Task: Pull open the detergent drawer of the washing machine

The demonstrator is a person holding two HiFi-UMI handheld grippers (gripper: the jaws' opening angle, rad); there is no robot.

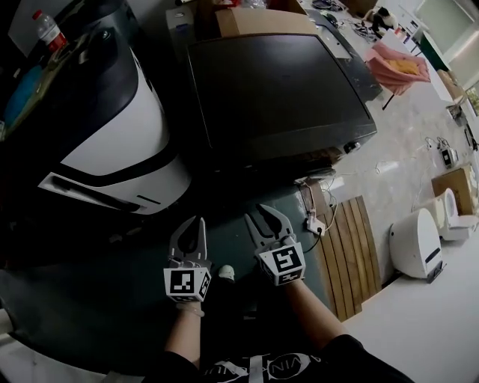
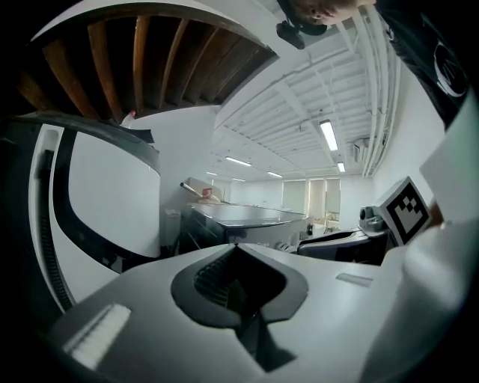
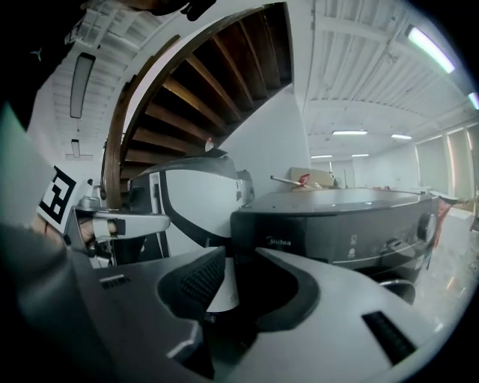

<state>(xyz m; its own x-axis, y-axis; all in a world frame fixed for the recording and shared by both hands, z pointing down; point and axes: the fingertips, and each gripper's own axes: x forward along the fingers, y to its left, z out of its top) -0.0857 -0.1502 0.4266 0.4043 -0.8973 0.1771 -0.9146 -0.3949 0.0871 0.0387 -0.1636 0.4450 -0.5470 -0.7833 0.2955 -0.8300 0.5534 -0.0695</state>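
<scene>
The dark grey washing machine (image 1: 277, 90) stands ahead of me, seen from above in the head view. In the right gripper view its front control panel (image 3: 337, 224) faces me, with a logo at its left end and a knob (image 3: 426, 223) at its right. The panel looks flush; I cannot make out the drawer's outline. My right gripper (image 1: 263, 217) (image 3: 241, 254) hovers a short way in front of the panel's left end, open and empty. To its left my left gripper (image 1: 191, 223) (image 2: 236, 248) hangs with its tips together, holding nothing.
A large white-and-black rounded machine (image 1: 112, 127) stands close on the left. A wooden slatted pallet (image 1: 348, 247) and a power strip with cables (image 1: 314, 221) lie on the floor at the right. A white appliance (image 1: 415, 243) sits further right. A cardboard box (image 1: 262, 19) is behind the washer.
</scene>
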